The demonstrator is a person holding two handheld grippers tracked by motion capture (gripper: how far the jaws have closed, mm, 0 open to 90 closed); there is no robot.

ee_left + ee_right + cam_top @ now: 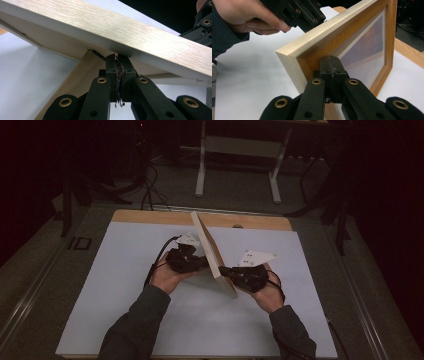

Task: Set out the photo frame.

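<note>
currently frame point(212, 251) stands tilted on mat point(125, 270); left gripper point(119, 65) and right gripper point(331, 65) both closed against it (grip unclear). rigid, glazed, fragile: hold by wooden edges.

The picture frame point(312, 47) is pale wood with a fine oak grain, warmer orange-brown on its inner face, with a white mat. Both grippers point(187, 260) point(247, 276) are black with brass-coloured rivets. The table point(125, 270) is white with a tan wooden far edge. The sleeves point(140, 320) are dark grey.
</note>
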